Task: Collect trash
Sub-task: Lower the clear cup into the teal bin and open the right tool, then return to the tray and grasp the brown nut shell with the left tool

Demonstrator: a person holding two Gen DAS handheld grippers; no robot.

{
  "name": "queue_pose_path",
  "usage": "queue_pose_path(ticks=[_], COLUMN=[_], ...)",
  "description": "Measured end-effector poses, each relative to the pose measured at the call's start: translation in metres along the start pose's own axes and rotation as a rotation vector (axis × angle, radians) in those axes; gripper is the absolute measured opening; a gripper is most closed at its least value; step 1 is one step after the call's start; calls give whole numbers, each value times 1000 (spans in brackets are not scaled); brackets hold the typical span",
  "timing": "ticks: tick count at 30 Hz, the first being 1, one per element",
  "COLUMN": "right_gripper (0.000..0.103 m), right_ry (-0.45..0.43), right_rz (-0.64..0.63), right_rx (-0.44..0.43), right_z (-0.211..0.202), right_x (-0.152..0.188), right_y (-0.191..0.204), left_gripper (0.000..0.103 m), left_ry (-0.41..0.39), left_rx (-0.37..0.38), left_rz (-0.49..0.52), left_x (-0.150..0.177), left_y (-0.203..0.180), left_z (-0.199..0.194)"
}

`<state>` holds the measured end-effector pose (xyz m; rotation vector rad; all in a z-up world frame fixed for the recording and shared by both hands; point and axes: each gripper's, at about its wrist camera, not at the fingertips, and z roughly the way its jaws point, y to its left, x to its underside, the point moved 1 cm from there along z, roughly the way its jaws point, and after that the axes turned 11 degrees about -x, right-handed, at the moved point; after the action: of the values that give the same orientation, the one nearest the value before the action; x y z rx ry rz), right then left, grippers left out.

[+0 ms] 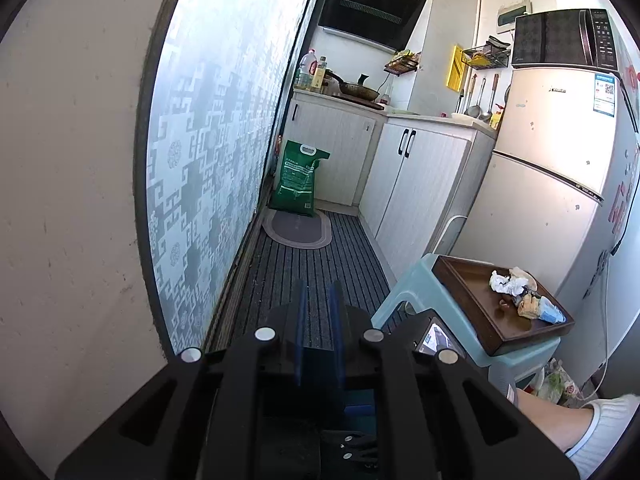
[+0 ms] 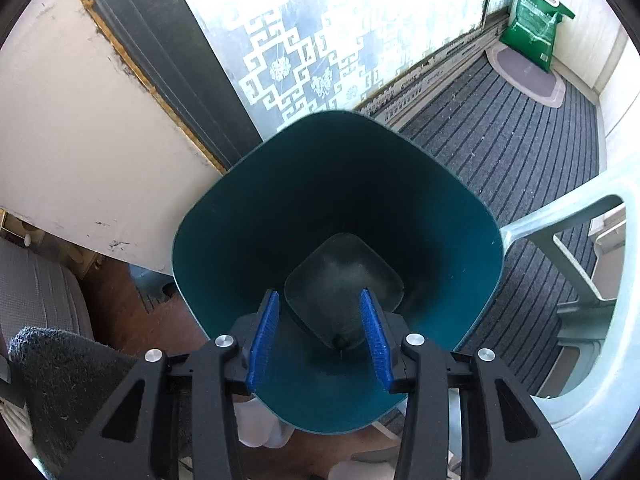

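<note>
Progress check: my right gripper (image 2: 320, 340) hangs over the teal bin (image 2: 336, 216), pointing steeply down into it. Blue pads (image 2: 262, 344) are spread with nothing between them. The bin floor looks nearly bare; there's one small dark bit at the near edge of the bottom, can't tell what it is. So at most one piece is in, I'd say.

My left gripper (image 1: 320, 312) points out along the kitchen floor, fingers almost pressed together, only a thin slit between them, and I see nothing pinched there.

The bulk of the trash (image 1: 524, 296) sits on the brown wooden tray (image 1: 468, 292), to the right in the left wrist view: crumpled white tissue, a brownish crust-like lump, a blue wrapper, a small dark scrap beside them. The tray rests on the pale blue plastic stool (image 1: 404, 292), just beside the fridge (image 1: 552, 168). The stool's leg shows right of the bin in the right wrist view, so bin and stool stand close together.

My read: early in the job. Still to do: every piece on the tray picked up and dropped in the bin.
</note>
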<state>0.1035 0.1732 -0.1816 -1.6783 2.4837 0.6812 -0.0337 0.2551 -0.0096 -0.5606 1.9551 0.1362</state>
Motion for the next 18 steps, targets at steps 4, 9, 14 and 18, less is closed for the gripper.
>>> queue_pose_path(ticks=[4, 9, 14, 18], right_gripper=[43, 39, 32, 28], right_ry=[-45, -112, -179, -246], right_rz=[-11, -44, -71, -76], right_rx=[-6, 5, -1, 4], right_z=[-12, -34, -62, -88], right_x=[-4, -9, -10, -8], right_y=[6, 17, 25, 26], left_gripper=[13, 13, 13, 13], left_ry=[-28, -67, -88, -115], left_rx=[-16, -23, -42, -43], left_rz=[-19, -43, -54, -67], left_x=[-3, -9, -13, -16], left_y=[-1, -1, -9, -15], left_z=[-4, -12, -13, -17])
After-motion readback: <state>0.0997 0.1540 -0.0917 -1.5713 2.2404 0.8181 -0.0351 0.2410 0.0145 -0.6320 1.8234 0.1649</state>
